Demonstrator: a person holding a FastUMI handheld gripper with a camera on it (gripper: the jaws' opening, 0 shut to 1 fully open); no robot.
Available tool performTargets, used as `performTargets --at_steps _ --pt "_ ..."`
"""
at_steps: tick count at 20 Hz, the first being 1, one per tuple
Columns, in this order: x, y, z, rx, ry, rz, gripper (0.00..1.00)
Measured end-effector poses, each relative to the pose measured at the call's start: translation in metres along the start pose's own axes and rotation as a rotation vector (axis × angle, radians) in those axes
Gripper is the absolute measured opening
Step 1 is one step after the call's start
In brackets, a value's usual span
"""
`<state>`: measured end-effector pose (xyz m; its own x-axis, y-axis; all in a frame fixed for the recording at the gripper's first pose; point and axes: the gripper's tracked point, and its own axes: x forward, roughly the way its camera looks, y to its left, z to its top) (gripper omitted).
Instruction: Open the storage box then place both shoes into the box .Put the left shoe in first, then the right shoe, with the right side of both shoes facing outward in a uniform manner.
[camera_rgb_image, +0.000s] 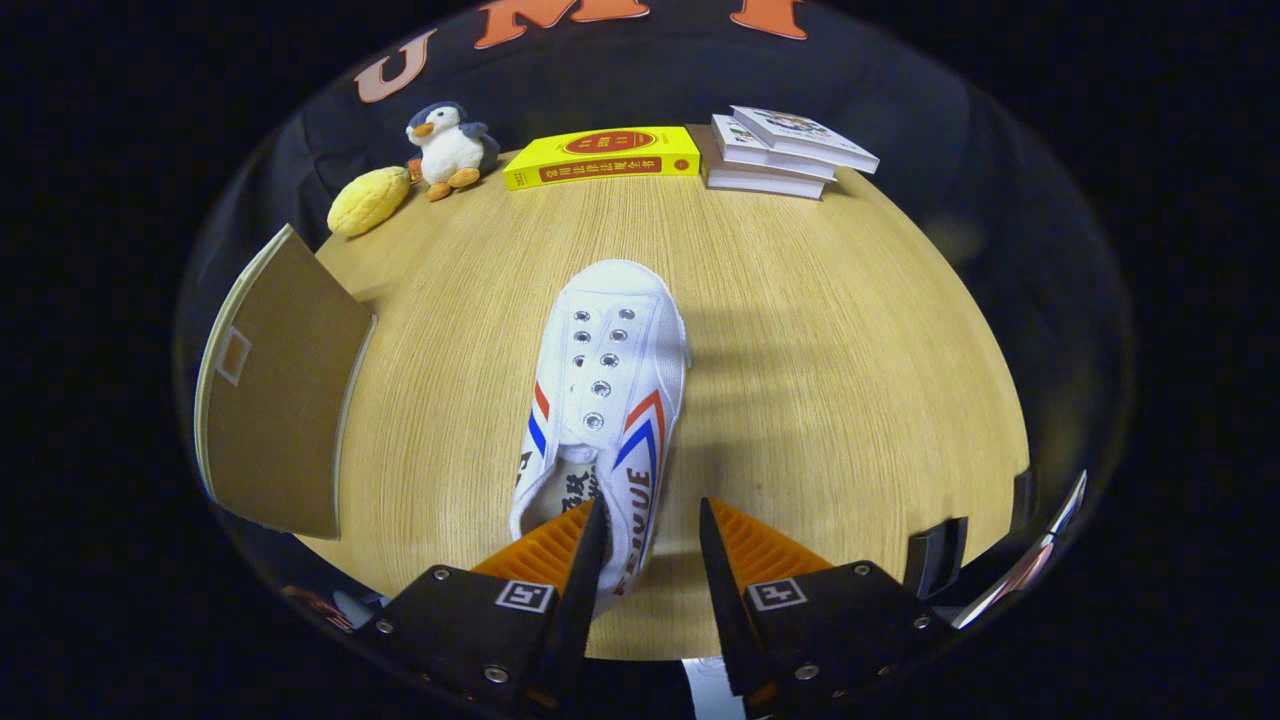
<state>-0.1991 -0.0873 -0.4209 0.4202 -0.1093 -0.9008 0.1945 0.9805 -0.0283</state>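
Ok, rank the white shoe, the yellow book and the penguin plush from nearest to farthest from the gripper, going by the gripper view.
1. White shoe: its heel end lies at the gripper, one side wall between the open fingers.
2. Yellow book: far beyond the shoe's toe, by the booth wall.
3. Penguin plush: about as far back, off to the book's left; too close to call against the book.

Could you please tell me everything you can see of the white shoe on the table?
The white canvas shoe rests sole-down on the wooden table, toe pointing away from the gripper. It has metal eyelets without laces, red and blue chevron stripes on both sides and dark lettering near the heel. One finger sits inside the heel opening, the other beside the shoe; they are open.
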Motion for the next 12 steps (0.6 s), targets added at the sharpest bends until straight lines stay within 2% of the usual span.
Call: performTargets --at_steps 3,6,8,10,12 --pt "0.008 0.005 0.009 0.063 -0.018 0.069 0.5" --pt "0.011 0.011 0.008 0.067 -0.017 0.138 0.48" --pt "0.011 0.01 0.008 0.127 -0.016 0.15 0.34" --pt "0.012 0.01 0.009 0.142 -0.008 0.149 0.26" --pt "0.008 0.011 0.009 0.166 -0.012 0.144 0.13"
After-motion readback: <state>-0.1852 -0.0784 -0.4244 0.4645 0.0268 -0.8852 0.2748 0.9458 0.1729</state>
